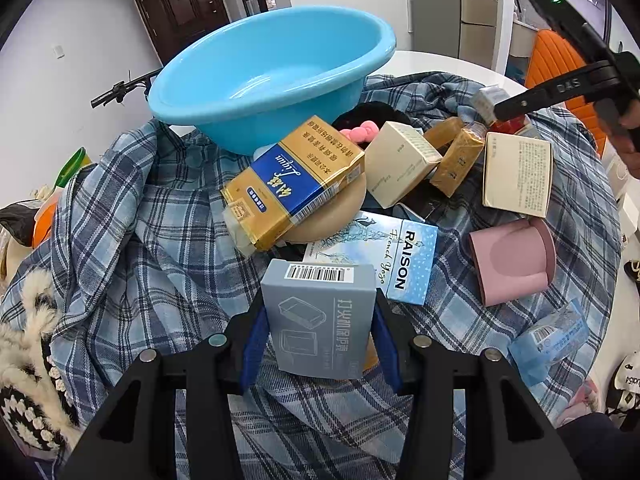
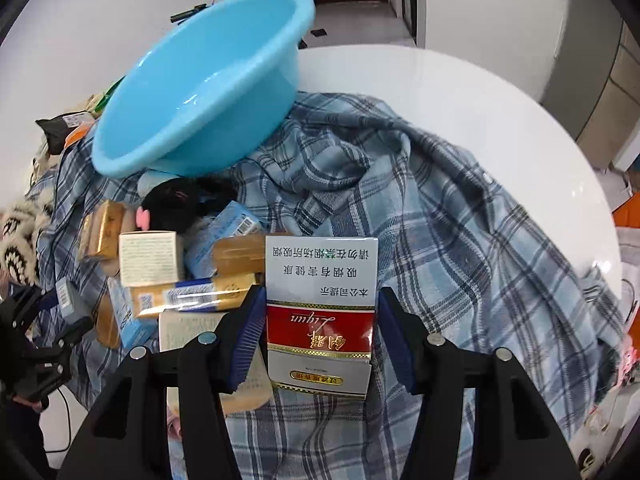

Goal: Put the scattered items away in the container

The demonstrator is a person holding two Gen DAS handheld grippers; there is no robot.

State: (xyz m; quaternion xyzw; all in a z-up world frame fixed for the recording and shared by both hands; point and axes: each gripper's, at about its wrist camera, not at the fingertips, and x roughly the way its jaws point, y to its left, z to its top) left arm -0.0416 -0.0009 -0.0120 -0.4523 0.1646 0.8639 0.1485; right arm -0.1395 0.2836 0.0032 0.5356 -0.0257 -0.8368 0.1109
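Plaid cloth (image 2: 460,216) covers my white table (image 2: 480,92), where my left jaws (image 1: 320,336) pinch a grey box (image 1: 320,320) and my right jaws (image 2: 322,336) hold a red-and-white pack (image 2: 320,312); I'd carry both level to the tilted blue basin (image 1: 276,76) behind.

My left gripper (image 1: 320,344) is matte black plastic, its two angular arms split by triangular cut-outs. Round silver screw heads sit on the arms, two to each side. The fingers (image 1: 253,350) carry blue ribbed pads on their inner faces. My right gripper (image 2: 320,340) is built the same: black arms, four silver screw heads, blue ribbed pads. From the left camera its black body bears raised letters reading DAS, and a small green light glows on the black block above. I wear a dark sleeve (image 1: 592,446).
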